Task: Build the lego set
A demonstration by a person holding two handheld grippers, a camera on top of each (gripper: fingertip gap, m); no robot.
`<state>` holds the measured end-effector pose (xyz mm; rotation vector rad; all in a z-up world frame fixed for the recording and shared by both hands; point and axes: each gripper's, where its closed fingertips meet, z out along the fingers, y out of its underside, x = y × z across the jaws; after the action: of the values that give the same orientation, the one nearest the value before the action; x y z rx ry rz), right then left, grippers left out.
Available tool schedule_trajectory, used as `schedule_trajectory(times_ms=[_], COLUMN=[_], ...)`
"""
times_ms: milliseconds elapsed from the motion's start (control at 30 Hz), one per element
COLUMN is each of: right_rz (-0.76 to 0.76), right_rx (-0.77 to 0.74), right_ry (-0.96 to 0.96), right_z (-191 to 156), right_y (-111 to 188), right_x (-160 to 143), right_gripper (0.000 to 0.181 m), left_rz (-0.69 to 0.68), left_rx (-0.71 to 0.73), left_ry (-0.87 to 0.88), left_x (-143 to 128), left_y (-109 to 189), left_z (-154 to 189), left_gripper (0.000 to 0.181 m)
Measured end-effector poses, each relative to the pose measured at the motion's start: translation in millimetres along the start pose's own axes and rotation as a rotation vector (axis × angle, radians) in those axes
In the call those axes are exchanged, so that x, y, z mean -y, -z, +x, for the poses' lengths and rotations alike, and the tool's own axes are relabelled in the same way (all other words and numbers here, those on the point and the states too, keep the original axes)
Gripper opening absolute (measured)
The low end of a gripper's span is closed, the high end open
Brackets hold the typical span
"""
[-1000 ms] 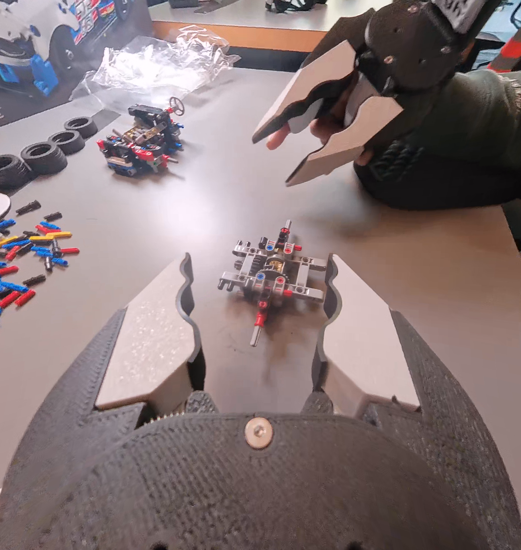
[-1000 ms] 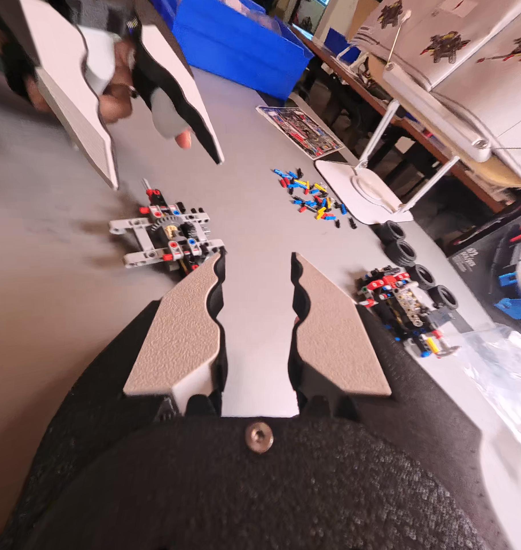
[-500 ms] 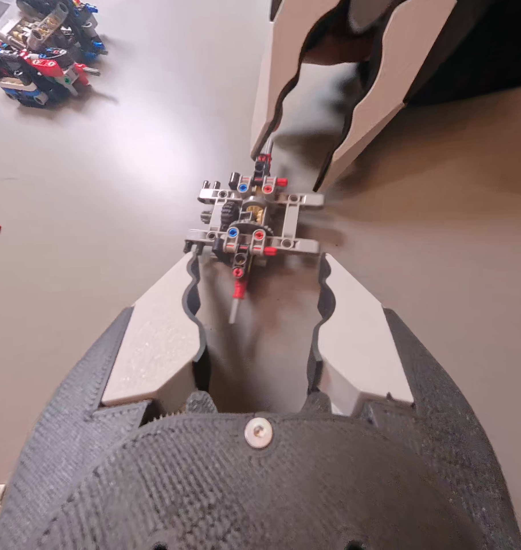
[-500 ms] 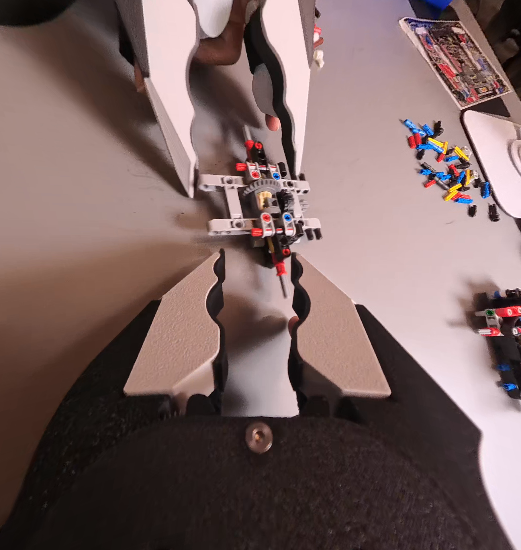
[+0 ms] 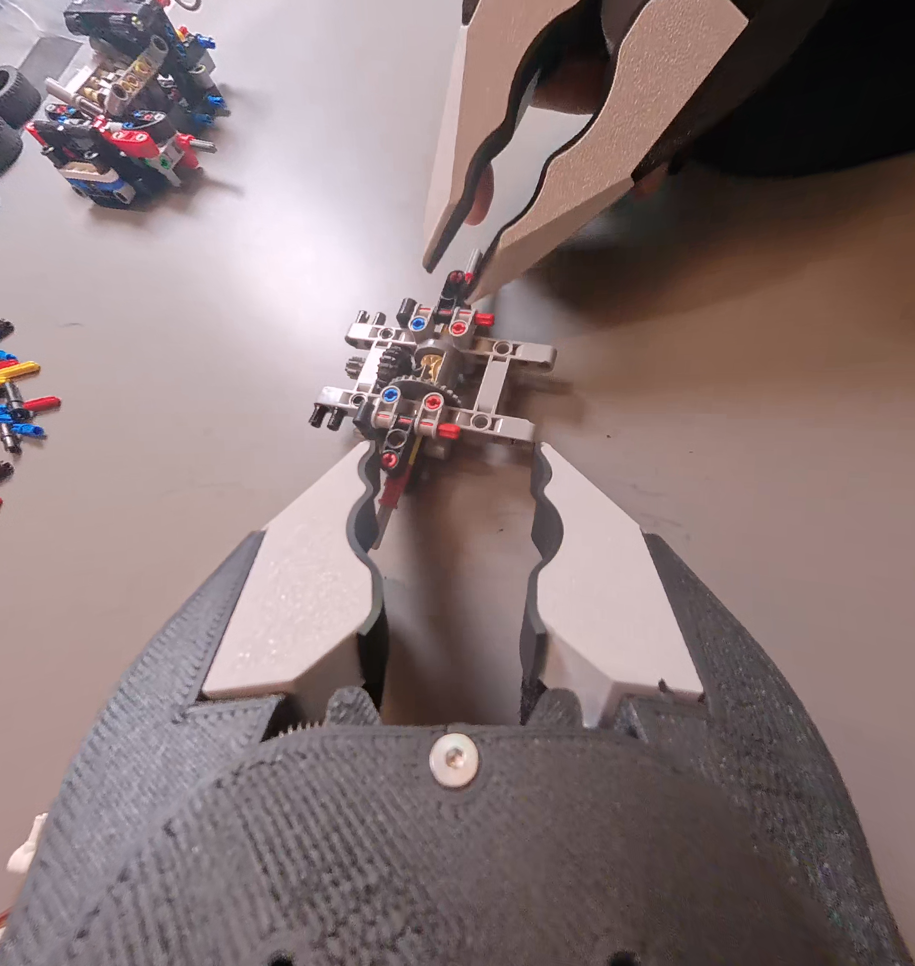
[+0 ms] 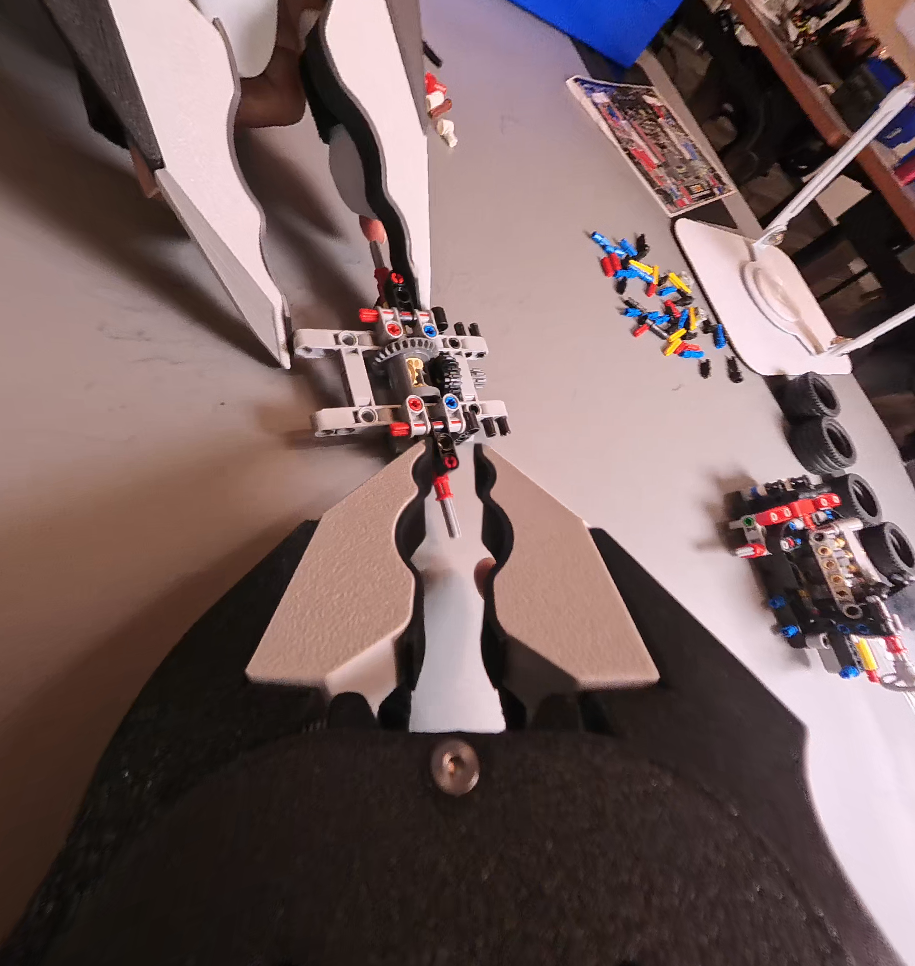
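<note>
Left wrist view first: the left gripper [image 5: 453, 455] sits low on the grey desk [image 5: 183, 292] with its jaws well apart, its tips just short of the near edge of the grey gear frame [image 5: 434, 381]; the frame's near axle [image 5: 390, 502], red collar and grey rod, lies beside the left-hand finger [image 5: 309, 549], touching or nearly so; at the far side the right gripper [image 5: 458, 279] comes down with its jaws narrowed round the frame's far axle, though contact cannot be told here; far left stand a larger chassis block [image 5: 126, 115] and black tyres [image 5: 0, 125], and at the left edge lies a scatter of coloured pins [image 5: 5, 402]. Right wrist view next: the right gripper [image 6: 449, 452] has its jaws slightly apart, straddling an axle [image 6: 447, 502] without visibly pinching it; the gear frame [image 6: 403, 381] rests flat on the desk just beyond the tips; the left gripper [image 6: 351, 324] stands at the far end, one tip at the frame's left corner, jaws wide; to the right are the loose pins [image 6: 659, 308], a white lamp base [image 6: 758, 303], the tyres [image 6: 821, 423], the chassis block [image 6: 832, 570] and a printed booklet [image 6: 649, 141]. The step looks like seizing the frame from both ends; best to centre each axle between the pads, close gently and squarely so the rods are not pushed askew, and lift both ends level.
</note>
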<state>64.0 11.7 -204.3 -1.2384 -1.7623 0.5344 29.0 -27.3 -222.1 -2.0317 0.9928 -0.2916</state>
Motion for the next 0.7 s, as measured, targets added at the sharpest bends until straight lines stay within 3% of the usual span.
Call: schedule_trajectory(times_ms=[500,700], right_rz=[0.098,0.103], right_rx=[-0.041,-0.035], right_ry=[-0.019,-0.013], right_z=[2,-1], right_y=[5,4], right_x=[16,17], right_gripper=[0.015,0.015], left_rz=[0.040,0.077], left_rx=[0.025,0.051], left_ry=[0.018,0.069], left_x=[4,8], left_y=[3,9], left_z=[-7,-17], left_gripper=[0.056,0.066])
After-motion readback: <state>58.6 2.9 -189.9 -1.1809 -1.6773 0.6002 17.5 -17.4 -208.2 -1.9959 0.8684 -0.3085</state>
